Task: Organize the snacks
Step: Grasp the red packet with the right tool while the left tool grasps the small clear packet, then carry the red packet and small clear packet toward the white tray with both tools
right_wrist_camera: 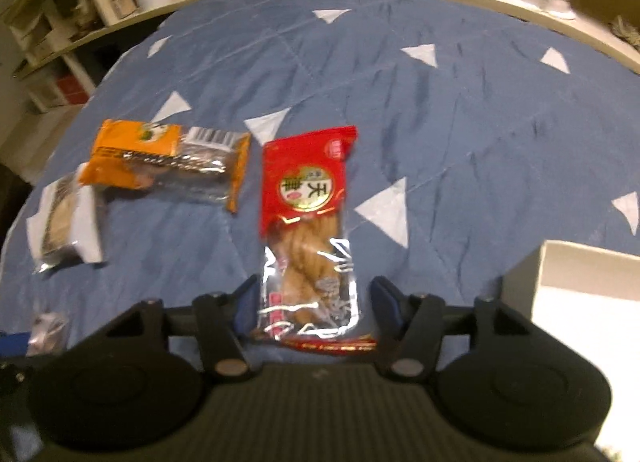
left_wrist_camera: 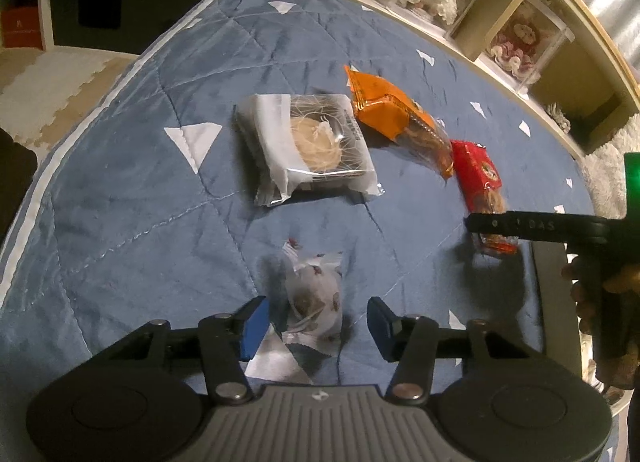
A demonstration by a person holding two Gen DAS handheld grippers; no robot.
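A small white printed snack packet (left_wrist_camera: 316, 298) lies on the blue quilted cloth (left_wrist_camera: 140, 201) between the blue pads of my left gripper (left_wrist_camera: 318, 322), which is open and not touching it. A red packet of twisted fried snacks (right_wrist_camera: 308, 221) lies lengthwise, its clear near end between the fingers of my right gripper (right_wrist_camera: 316, 302). That gripper is open, with small gaps on both sides. Left of it are an orange packet (right_wrist_camera: 160, 157) and a square black-and-white pastry packet (right_wrist_camera: 64, 221). In the left wrist view my right gripper (left_wrist_camera: 492, 227) hangs over the red packet (left_wrist_camera: 478, 169).
A white box (right_wrist_camera: 580, 282) stands at the right edge of the cloth, close to my right gripper. Shelves (left_wrist_camera: 520, 45) with clear display cases curve behind the cloth. A hand (left_wrist_camera: 592, 302) holds the right gripper. The floor (left_wrist_camera: 40, 81) lies beyond the left edge.
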